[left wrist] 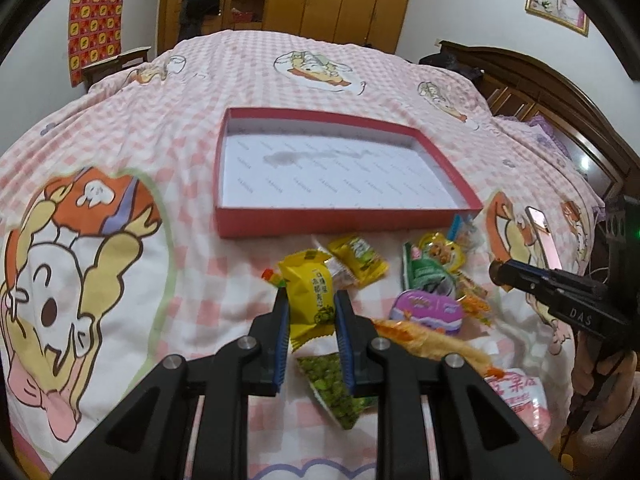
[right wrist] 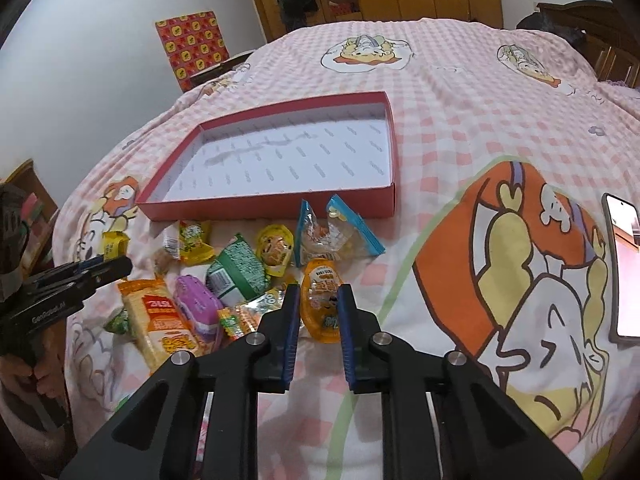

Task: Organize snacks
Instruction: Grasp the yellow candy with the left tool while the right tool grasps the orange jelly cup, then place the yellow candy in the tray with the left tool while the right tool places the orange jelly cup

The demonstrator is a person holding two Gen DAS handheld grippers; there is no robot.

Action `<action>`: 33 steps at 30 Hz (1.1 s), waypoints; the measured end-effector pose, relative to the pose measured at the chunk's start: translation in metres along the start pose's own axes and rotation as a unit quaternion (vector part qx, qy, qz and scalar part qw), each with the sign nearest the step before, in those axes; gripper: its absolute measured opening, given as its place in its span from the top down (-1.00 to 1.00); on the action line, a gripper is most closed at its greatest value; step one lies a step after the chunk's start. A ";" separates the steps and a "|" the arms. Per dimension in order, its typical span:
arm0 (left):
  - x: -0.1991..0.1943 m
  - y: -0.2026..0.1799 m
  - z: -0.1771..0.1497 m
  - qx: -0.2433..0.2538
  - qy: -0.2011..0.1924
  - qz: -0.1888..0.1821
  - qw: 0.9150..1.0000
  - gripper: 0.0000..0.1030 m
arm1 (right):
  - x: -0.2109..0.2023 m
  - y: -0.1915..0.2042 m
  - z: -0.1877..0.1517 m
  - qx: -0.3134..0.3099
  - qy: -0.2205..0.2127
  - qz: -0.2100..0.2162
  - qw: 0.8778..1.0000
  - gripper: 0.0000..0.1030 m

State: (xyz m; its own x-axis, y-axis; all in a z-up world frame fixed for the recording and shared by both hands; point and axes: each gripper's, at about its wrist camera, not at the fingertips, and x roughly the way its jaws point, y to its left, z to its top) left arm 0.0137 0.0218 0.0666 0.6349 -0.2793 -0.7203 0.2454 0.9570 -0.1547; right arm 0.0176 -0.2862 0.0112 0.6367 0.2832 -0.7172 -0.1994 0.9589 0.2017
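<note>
Left hand-held gripper (left wrist: 311, 306): jaws pinching a yellow snack packet (left wrist: 311, 292) by its lower half, packet upright between the pads, raised a little above the bed (left wrist: 120, 120). Right hand-held gripper (right wrist: 319, 304): jaws straddle an orange jelly cup (right wrist: 322, 300), pads close against both sides; appears to be pinching it, cannot tell whether it has left the bed.

Red box (left wrist: 340, 222) lies open and empty just beyond the snack pile, white lining showing a grey smear.

Risks, as judged:
- Yellow packet is held by soft film only; it could slide or swing out during the carry to the box.
- Jelly cup is smooth and rounded; a squeeze off its middle may squirt it out forward.
- Near wall of the box stands between both loads and the inside; a low carry would catch the rim and shove the box across the soft quilt.
- Both hand-held grippers head for the same box; they could collide.

Around: green pea packet (left wrist: 336, 388) under the left jaws, purple packet (right wrist: 196, 308), cracker pack (right wrist: 160, 324), two blue-edged packets (right wrist: 336, 232) leaning at the box wall in the right-hand path. Phone (right wrist: 624, 268) lies well to the right.
</note>
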 end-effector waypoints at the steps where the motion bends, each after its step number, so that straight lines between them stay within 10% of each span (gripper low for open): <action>1: -0.001 -0.001 0.003 0.000 -0.001 -0.003 1.000 0.58 | -0.003 0.000 0.000 0.001 -0.001 0.004 1.000 0.63; 33: 0.051 0.011 0.105 0.019 0.000 0.029 0.999 0.57 | 0.028 -0.001 0.098 -0.038 0.003 -0.018 0.999 0.63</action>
State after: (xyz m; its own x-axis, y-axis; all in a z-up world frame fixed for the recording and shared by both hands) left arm 0.1262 0.0093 0.0993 0.6494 -0.2244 -0.7266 0.2369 0.9676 -0.0871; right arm 0.1086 -0.2780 0.0561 0.6405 0.2479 -0.7269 -0.2326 0.9646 0.1240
